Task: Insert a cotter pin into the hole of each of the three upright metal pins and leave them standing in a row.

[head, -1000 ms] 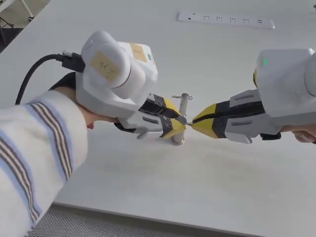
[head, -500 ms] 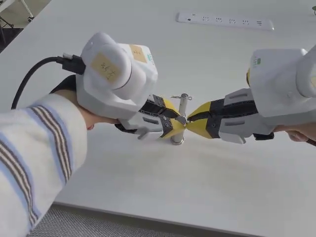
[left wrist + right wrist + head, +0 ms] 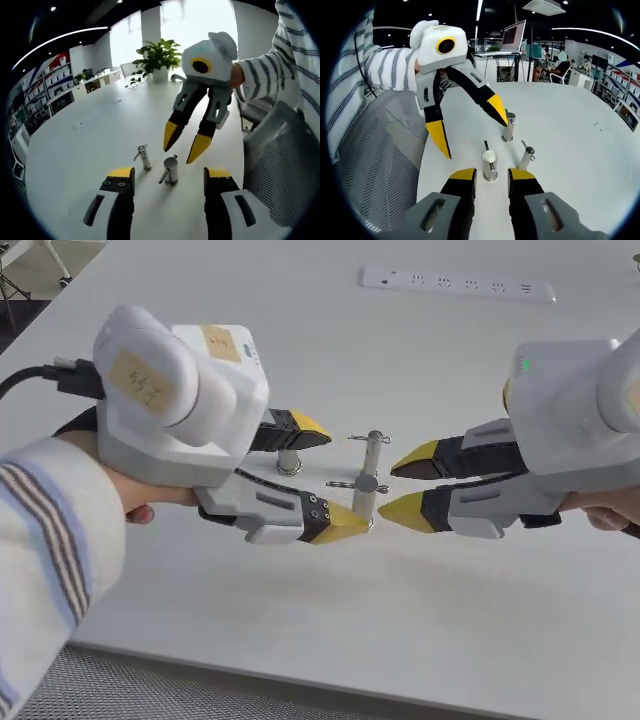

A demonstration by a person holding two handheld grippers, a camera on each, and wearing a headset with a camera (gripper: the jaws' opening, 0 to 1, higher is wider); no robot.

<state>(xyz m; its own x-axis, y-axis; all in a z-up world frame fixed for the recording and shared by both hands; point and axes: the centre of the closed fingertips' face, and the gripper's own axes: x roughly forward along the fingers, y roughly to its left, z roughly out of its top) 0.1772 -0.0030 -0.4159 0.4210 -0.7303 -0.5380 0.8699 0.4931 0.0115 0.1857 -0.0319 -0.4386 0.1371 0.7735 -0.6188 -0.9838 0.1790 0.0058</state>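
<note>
Left gripper (image 3: 348, 480): jaws wide apart, empty, at 9 o'clock of near pin (image 3: 362, 505).
Right gripper (image 3: 386, 491): jaws partly apart, empty, at 3 o'clock.
Near pin: upright on table (image 3: 330, 630), cotter pin (image 3: 352, 484) crosswise.
Other pins: one (image 3: 373, 452) at 12; one (image 3: 289, 461) at 10, partly behind the left gripper.
Around: power strip (image 3: 457, 282), far 12 o'clock.

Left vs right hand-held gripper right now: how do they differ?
Jaw spread: the left hand-held gripper is wide open, the right hand-held gripper open more narrowly. Approach: the left one meets the near metal pin from the person's left, the right one from the opposite side. Both are empty, with tips flanking that pin.
</note>
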